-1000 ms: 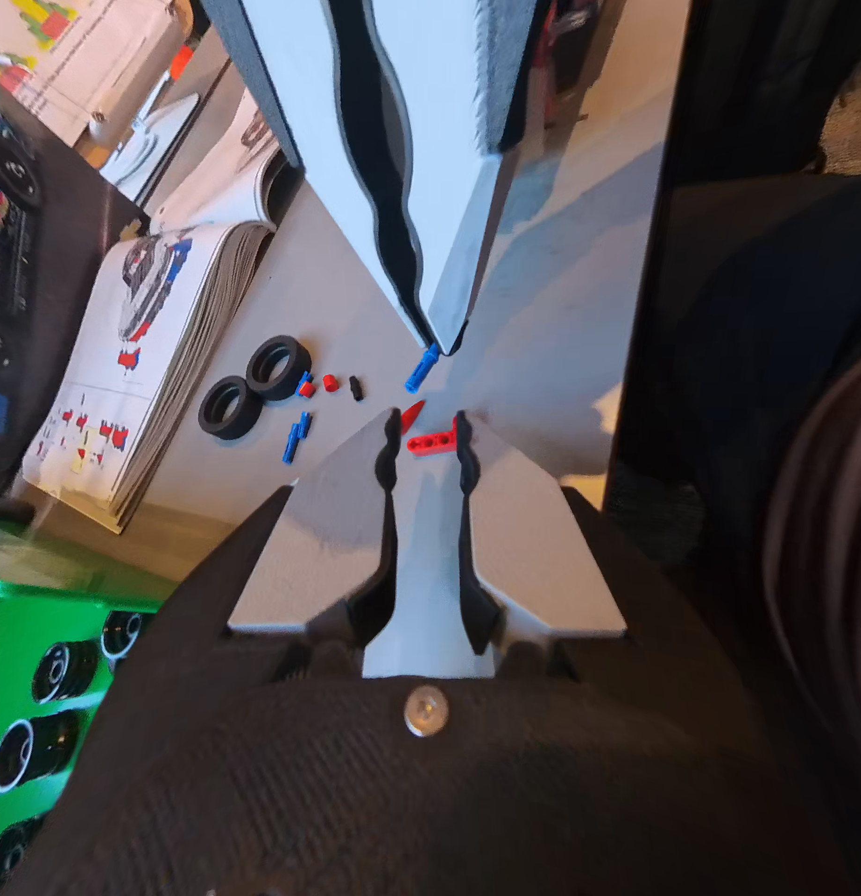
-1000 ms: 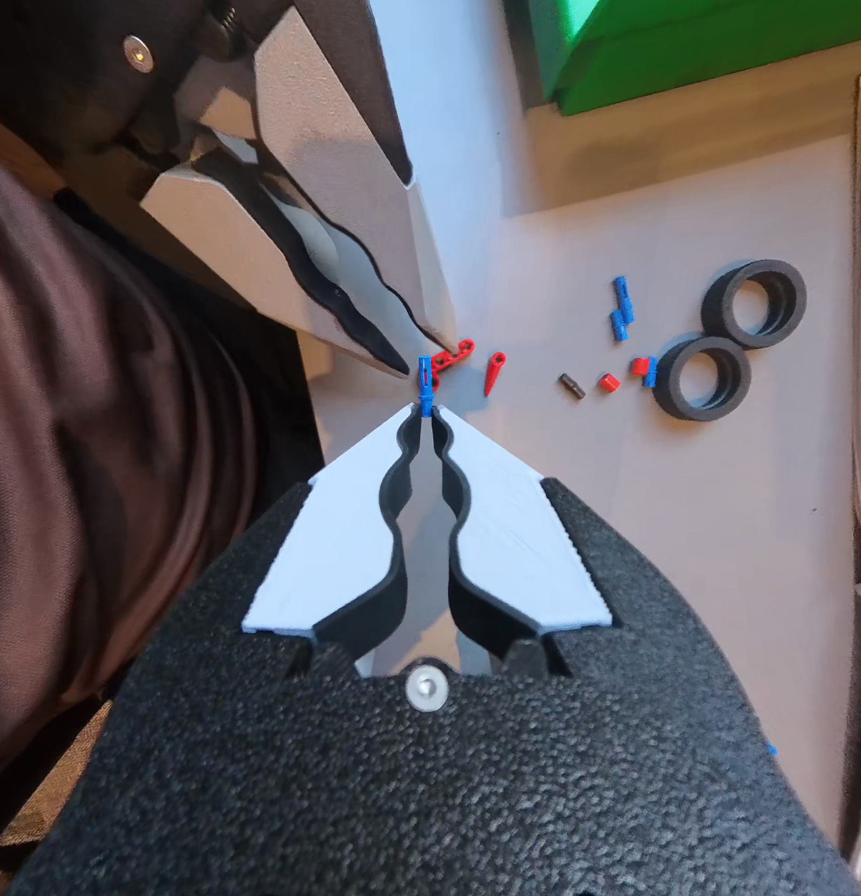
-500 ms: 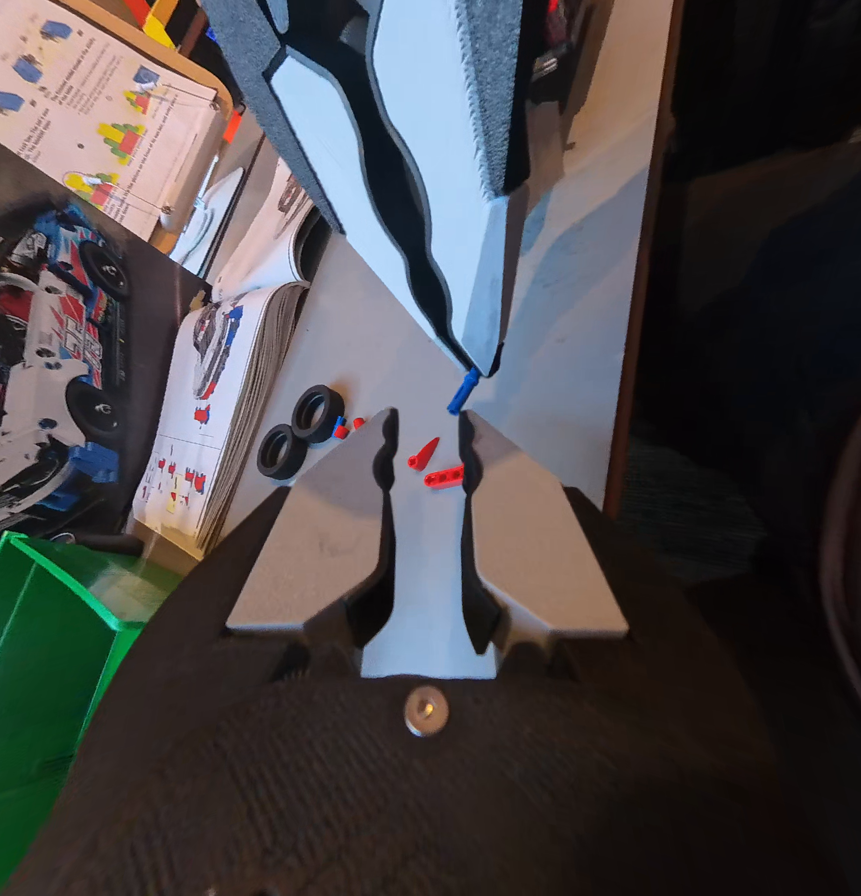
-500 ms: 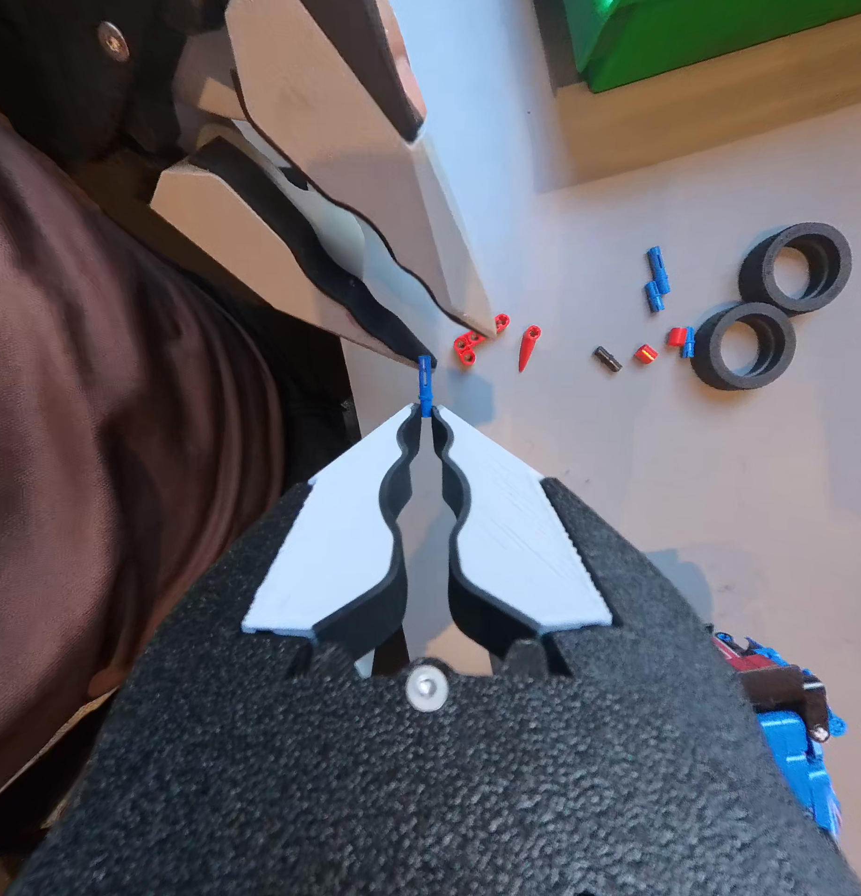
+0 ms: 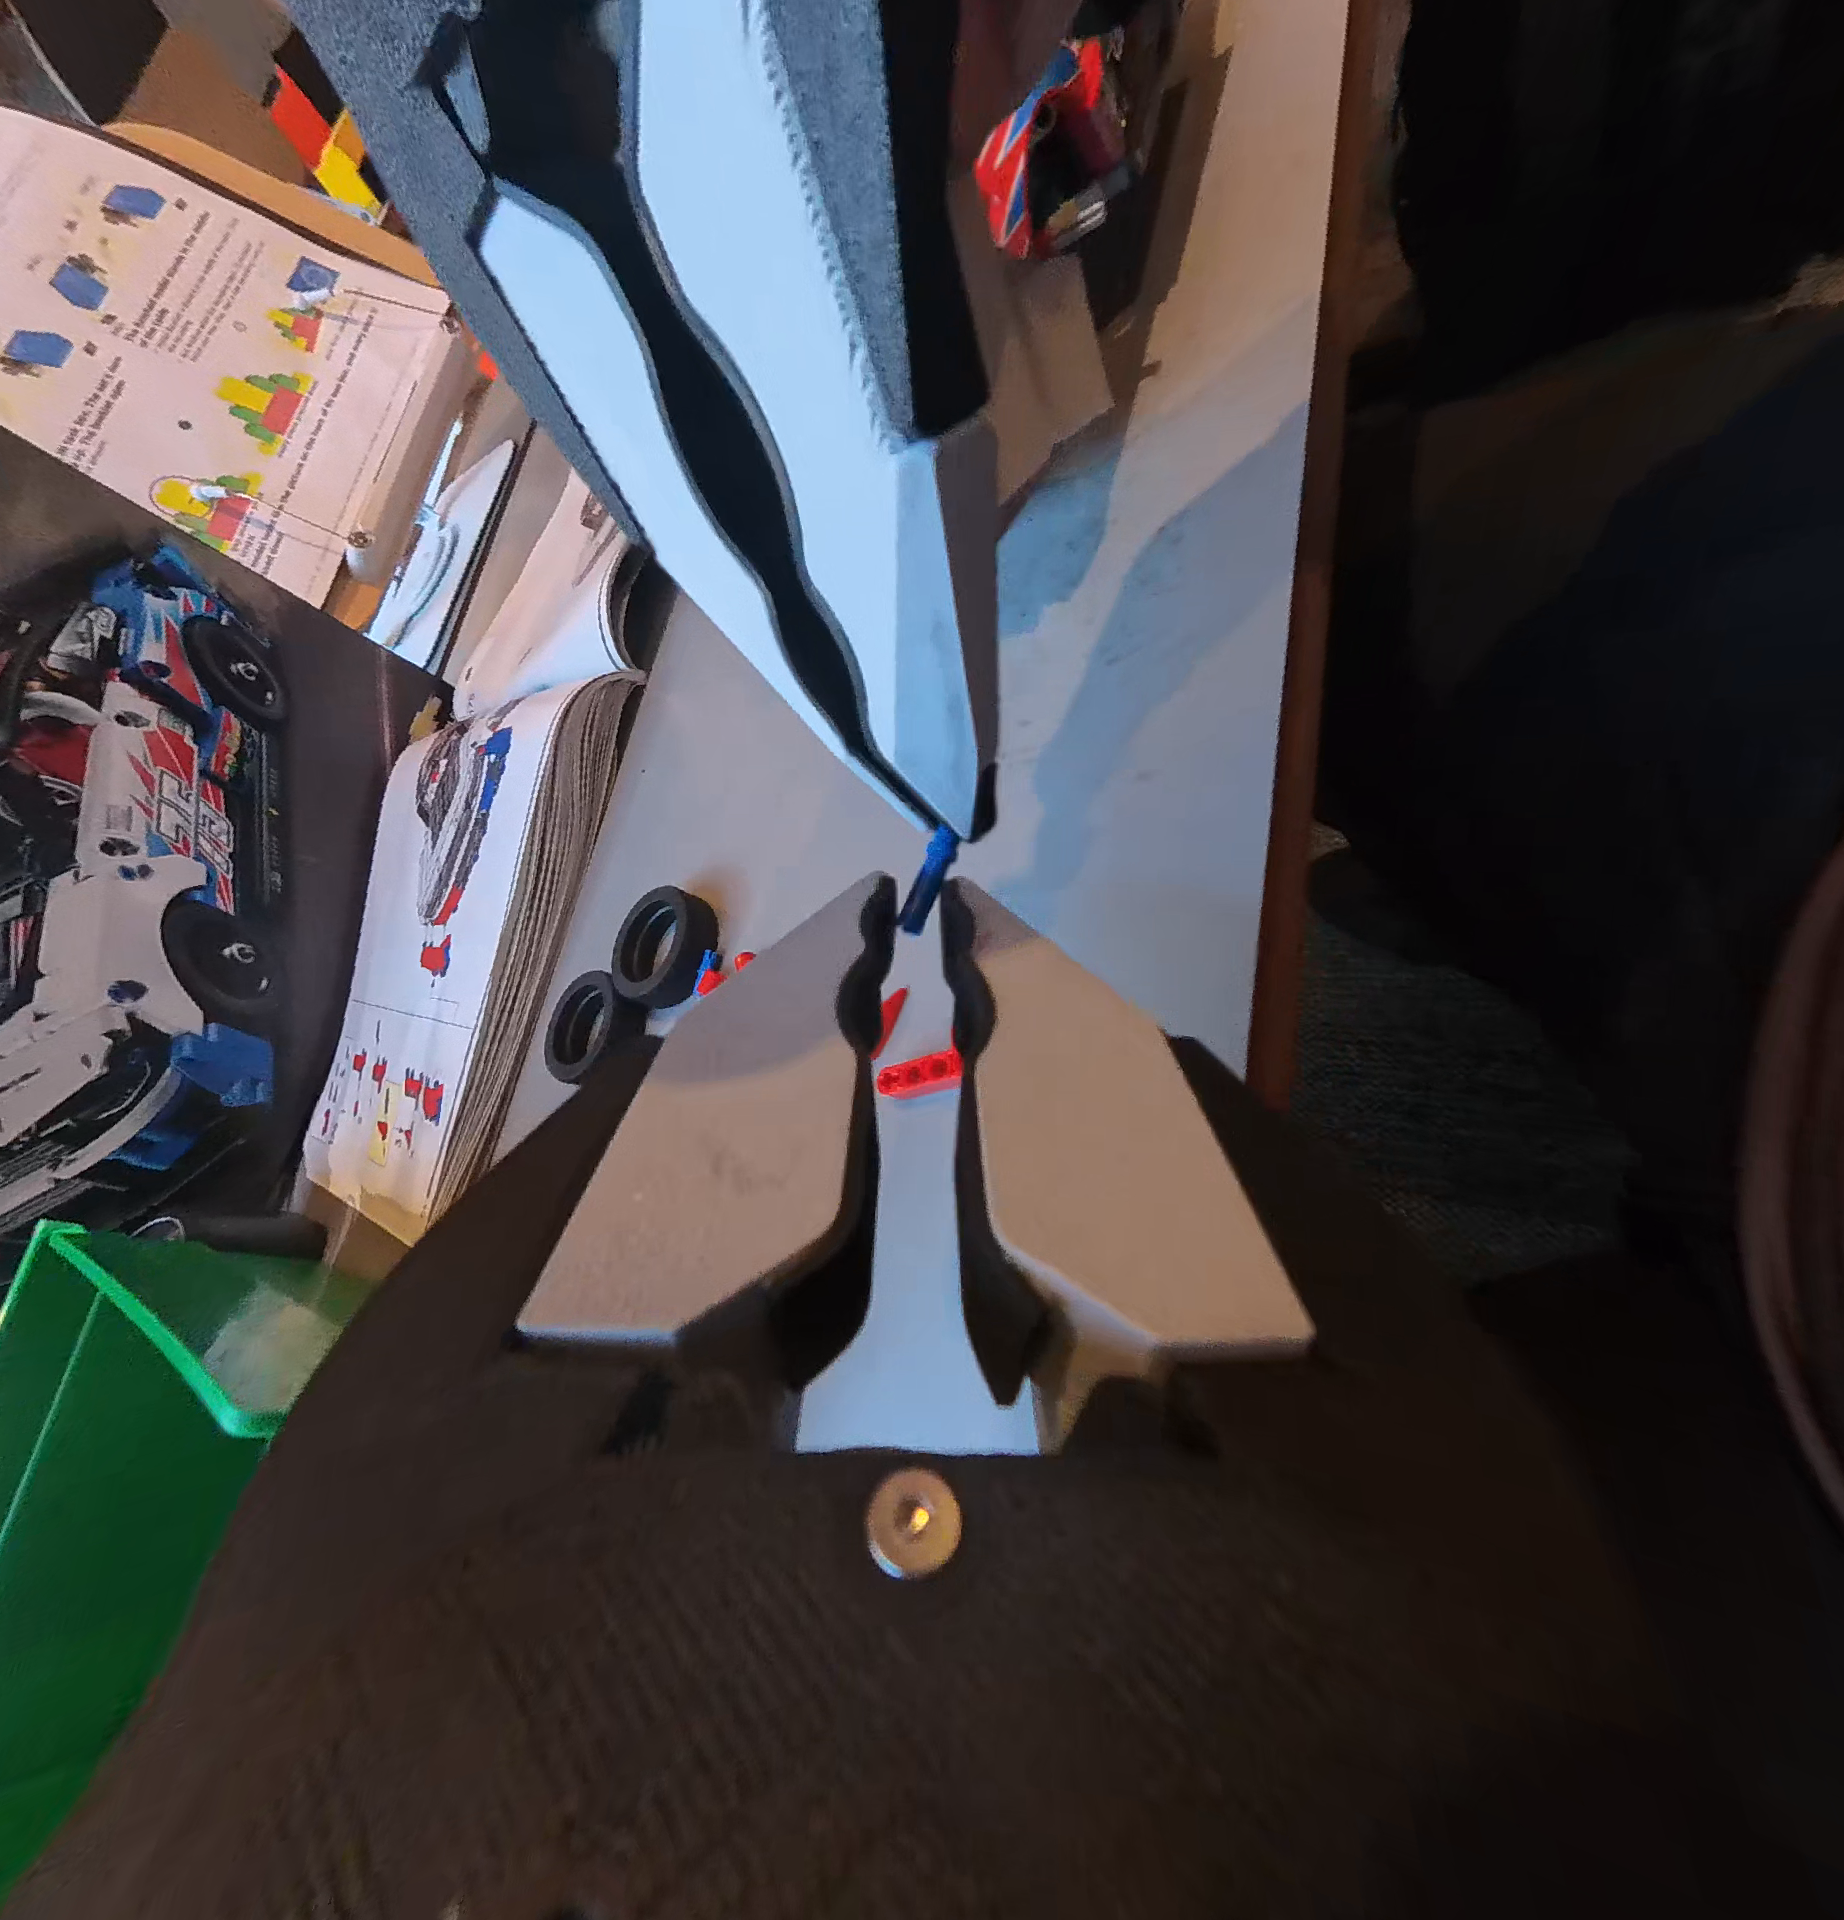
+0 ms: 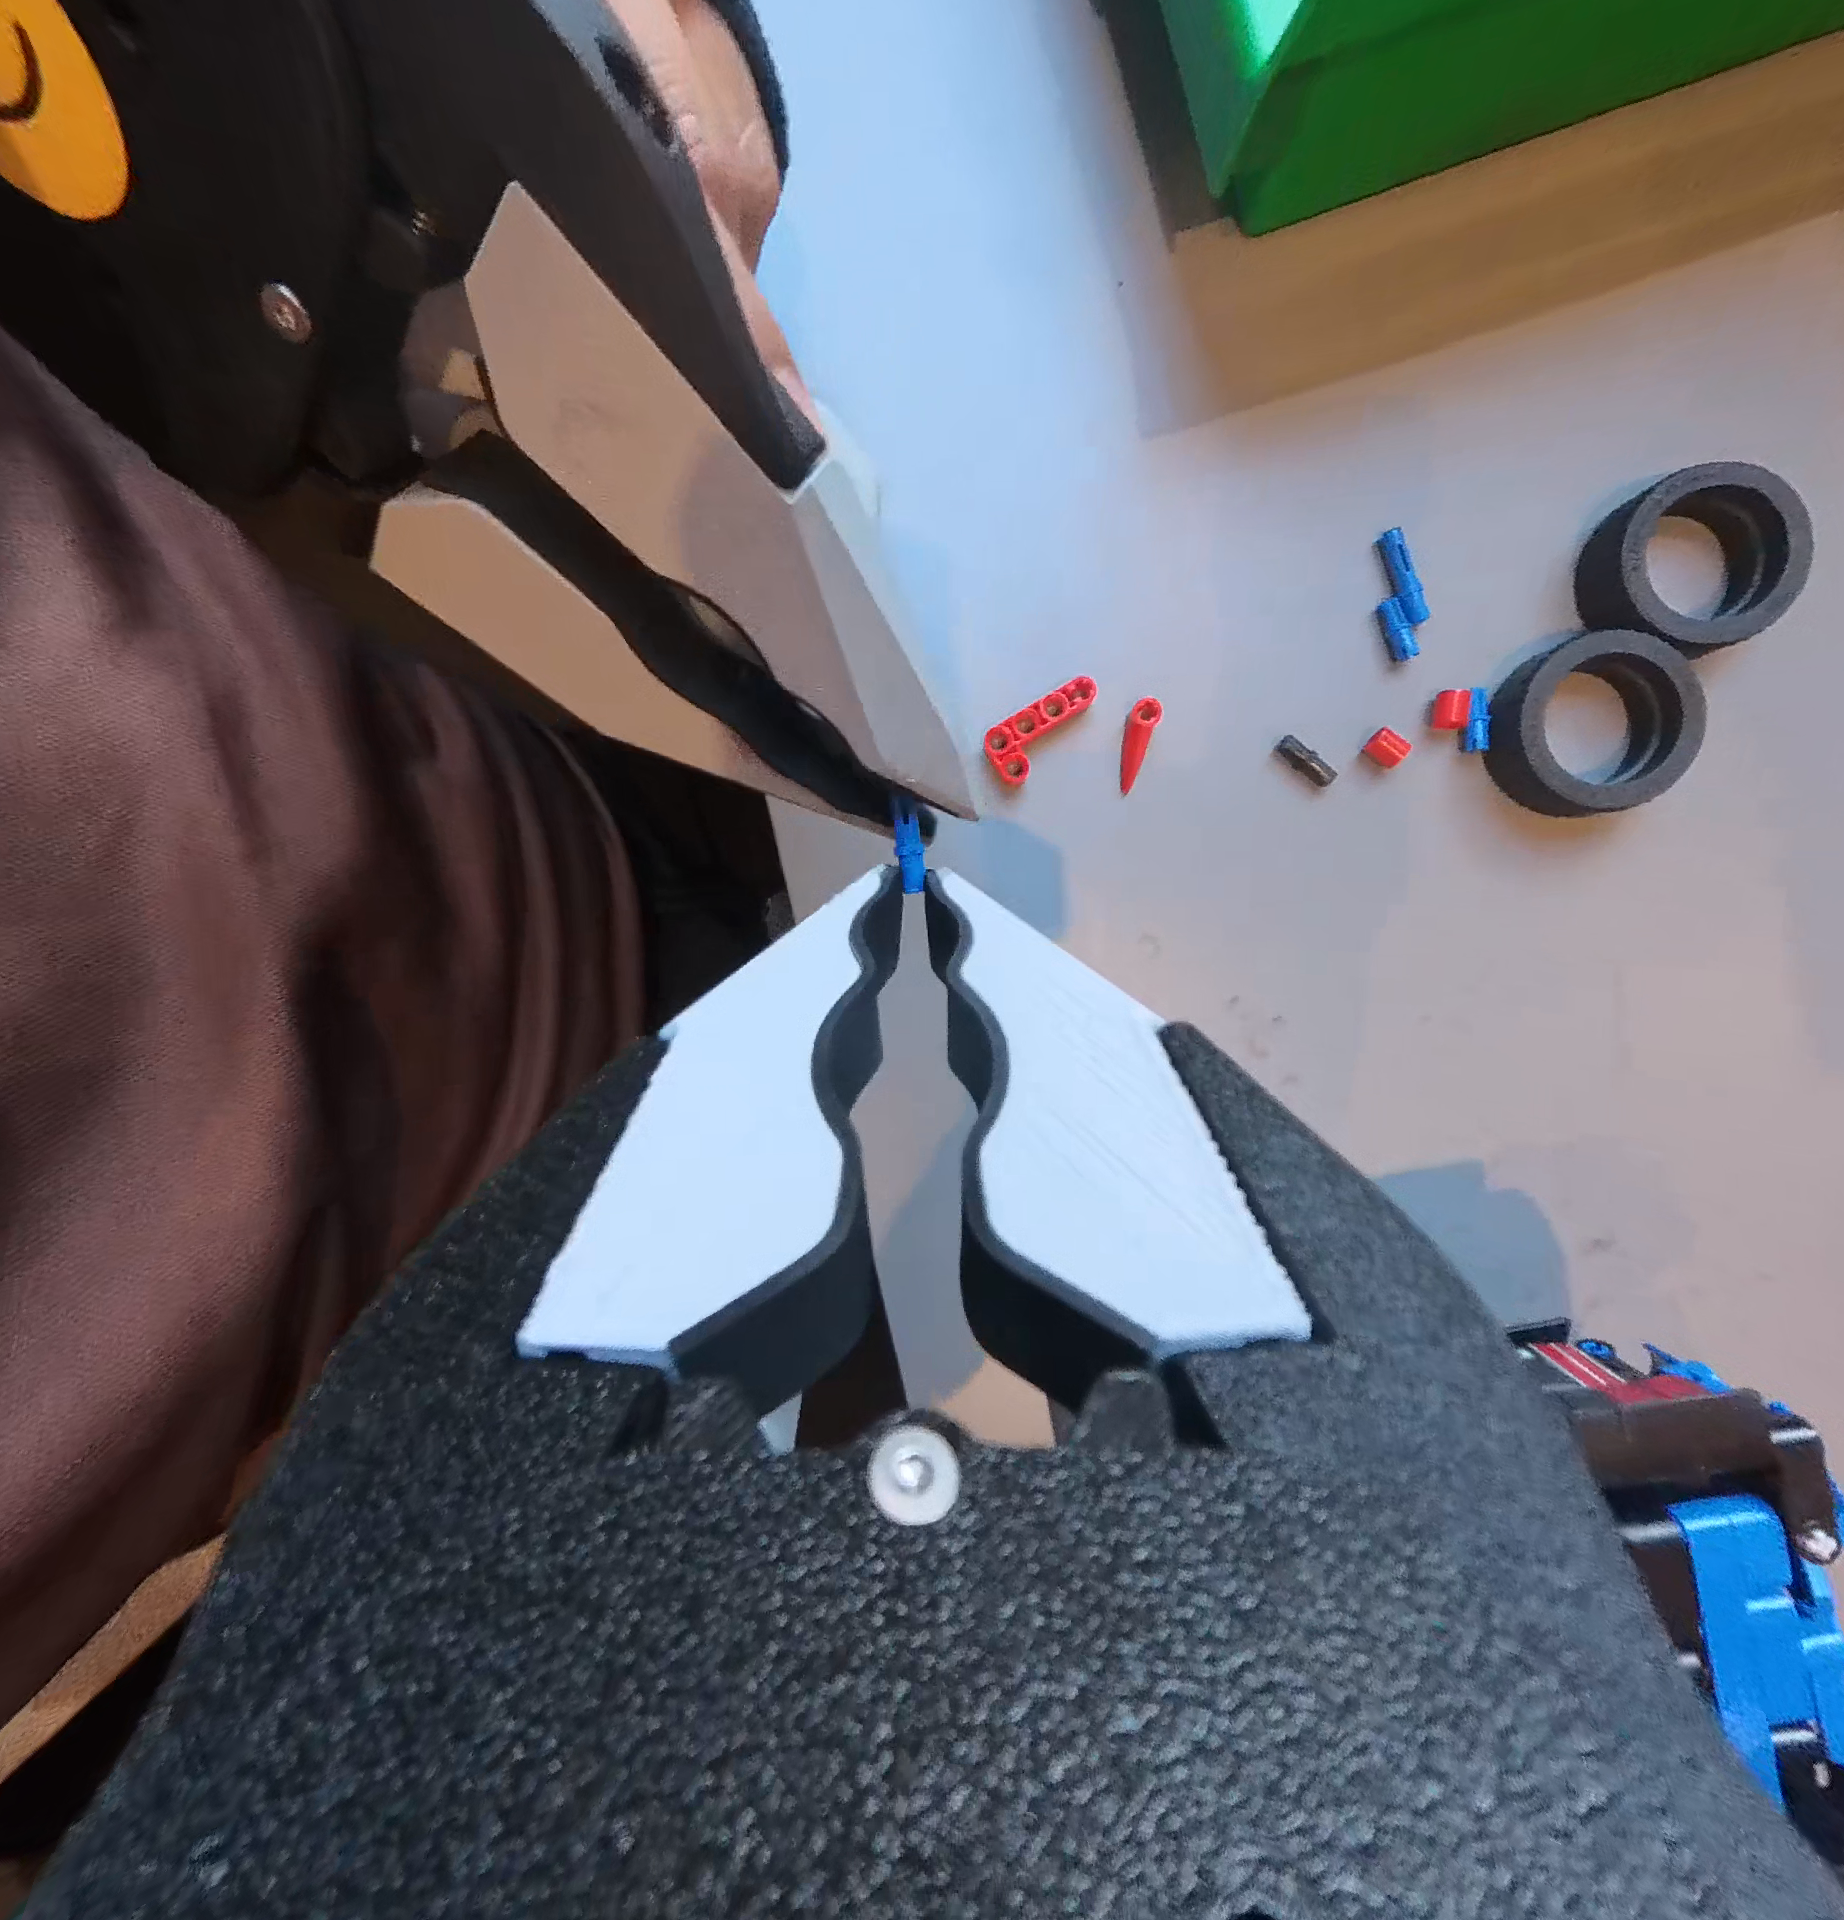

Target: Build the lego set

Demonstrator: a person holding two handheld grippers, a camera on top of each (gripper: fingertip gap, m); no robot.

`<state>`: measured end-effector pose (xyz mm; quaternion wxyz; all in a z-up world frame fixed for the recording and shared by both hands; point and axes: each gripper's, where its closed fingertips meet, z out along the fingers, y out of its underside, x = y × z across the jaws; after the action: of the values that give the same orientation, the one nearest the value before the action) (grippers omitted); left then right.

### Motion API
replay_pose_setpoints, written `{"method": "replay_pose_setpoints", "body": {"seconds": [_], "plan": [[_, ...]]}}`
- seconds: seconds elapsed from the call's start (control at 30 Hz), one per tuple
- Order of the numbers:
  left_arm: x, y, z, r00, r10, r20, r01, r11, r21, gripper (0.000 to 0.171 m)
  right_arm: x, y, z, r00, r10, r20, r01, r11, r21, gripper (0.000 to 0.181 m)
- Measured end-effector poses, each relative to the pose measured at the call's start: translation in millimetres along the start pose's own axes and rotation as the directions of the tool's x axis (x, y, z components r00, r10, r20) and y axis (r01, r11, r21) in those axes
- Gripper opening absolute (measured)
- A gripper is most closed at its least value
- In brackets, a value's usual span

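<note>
Pale grey tabletop (image 6: 1520, 1039) carries everything here, with the green bin (image 6: 1469, 94) at its far edge, the open instruction booklet (image 5: 461, 935) beside two black tyres (image 6: 1593, 717), and the half-built blue and red car (image 6: 1749, 1538) near the right gripper's body. Smaller still are the loose parts lying apart on the table: a red L-shaped beam (image 6: 1037, 727), a red tooth piece (image 6: 1139, 743), a dark pin (image 6: 1305, 758) and a few spare blue pins (image 6: 1398, 608). The right gripper (image 6: 907, 883) is pinched narrowly onto one end of a blue pin (image 6: 905, 847), held in the air above the table; the left gripper (image 5: 913, 909) has its fingers slightly parted around the pin's other end, not clearly squeezing it. This looks like a hand-over or re-grip. To do it well, the left should close squarely on the pin's free half before the right lets go, keeping both tools in line with the pin so it does not twist out.
</note>
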<state>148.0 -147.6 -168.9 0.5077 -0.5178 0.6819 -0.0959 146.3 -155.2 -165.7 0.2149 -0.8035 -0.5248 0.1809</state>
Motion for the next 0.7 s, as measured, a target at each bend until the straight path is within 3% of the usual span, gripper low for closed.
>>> {"method": "replay_pose_setpoints", "body": {"seconds": [0.17, 0.3, 0.5, 0.7], "plan": [[-14.6, -3.5, -6.0, 0.985, -0.150, 0.083, 0.141, 0.985, 0.100, 0.001, 11.5, -19.3, -28.7, 0.993, 0.100, -0.055, -0.085, 0.968, 0.236, 0.012], [-29.3, -18.0, -24.3, 0.915, -0.402, 0.019, 0.378, 0.876, 0.300, 0.001, 3.6, -38.6, -49.5, 0.980, 0.182, 0.078, -0.197, 0.873, 0.446, 0.021], [-37.3, -34.6, -40.7, 0.865, -0.491, -0.104, 0.481, 0.753, 0.449, 0.002, -8.0, -57.4, -47.5, 0.971, 0.160, 0.178, -0.231, 0.818, 0.527, 0.013], [-36.9, -37.5, -47.5, 0.871, -0.481, -0.101, 0.463, 0.734, 0.496, 0.002, -14.2, -65.6, -47.3, 0.966, 0.140, 0.216, -0.237, 0.811, 0.535, 0.004]]}}
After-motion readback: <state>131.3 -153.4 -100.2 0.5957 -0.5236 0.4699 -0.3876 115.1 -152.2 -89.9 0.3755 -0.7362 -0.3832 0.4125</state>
